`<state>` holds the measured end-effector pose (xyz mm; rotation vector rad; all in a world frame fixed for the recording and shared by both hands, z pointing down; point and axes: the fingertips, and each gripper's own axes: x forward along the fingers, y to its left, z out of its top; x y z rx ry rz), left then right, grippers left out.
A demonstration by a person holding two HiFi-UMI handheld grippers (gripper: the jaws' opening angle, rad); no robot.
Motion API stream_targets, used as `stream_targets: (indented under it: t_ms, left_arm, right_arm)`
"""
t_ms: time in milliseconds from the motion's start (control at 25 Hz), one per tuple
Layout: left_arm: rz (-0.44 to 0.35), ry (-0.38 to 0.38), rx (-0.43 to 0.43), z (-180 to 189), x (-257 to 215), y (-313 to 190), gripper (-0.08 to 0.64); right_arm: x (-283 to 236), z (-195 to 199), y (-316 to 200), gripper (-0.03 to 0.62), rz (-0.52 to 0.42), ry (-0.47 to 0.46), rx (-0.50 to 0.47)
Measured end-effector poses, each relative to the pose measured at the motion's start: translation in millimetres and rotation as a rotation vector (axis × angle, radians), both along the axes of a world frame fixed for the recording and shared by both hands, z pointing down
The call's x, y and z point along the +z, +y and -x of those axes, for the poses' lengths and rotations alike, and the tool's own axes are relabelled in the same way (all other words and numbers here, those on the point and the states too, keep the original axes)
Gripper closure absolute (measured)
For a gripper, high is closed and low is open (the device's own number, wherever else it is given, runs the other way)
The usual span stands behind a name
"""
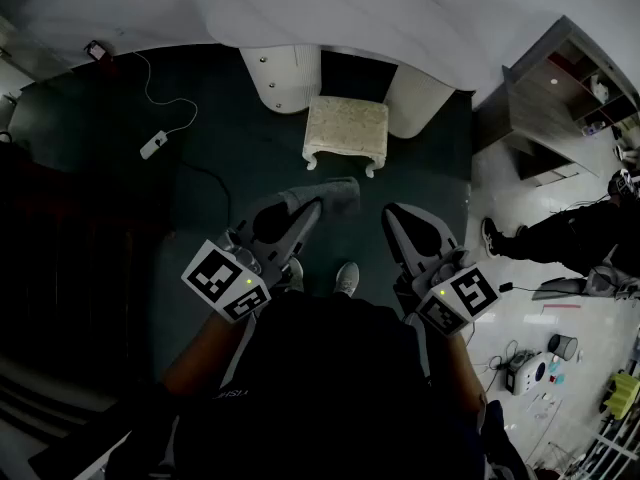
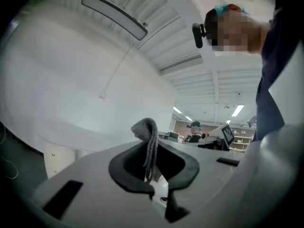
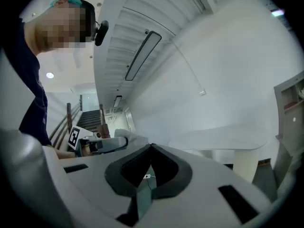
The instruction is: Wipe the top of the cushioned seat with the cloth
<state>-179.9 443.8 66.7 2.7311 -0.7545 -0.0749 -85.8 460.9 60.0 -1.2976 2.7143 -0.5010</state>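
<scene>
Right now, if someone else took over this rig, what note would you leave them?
Left gripper: shut on the cloth, which droops from its tips.
Right gripper: shut, nothing in it.
Seat: on the dark carpet ahead of both grippers, by the white desk; top bare.
Done: cloth is in hand.
Left: the cloth is short of the seat and not touching it. Bring it forward, lay it on the top and wipe across.
</scene>
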Motion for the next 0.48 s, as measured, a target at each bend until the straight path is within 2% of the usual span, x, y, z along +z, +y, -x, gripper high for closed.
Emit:
stream_targets:
  t_ms: [240,480]
  left_arm:
    - [0.001,-0.002,-0.006,0,6,-1,0.534]
    - [0.007,-0.011,-0.030,-8,13,-4,0.534]
  right_arm:
    - [4,-2,-2,0.568,0.002,-0.010,0.007]
    - [21,-18,-6,0.566,0.050,0.001,0.008]
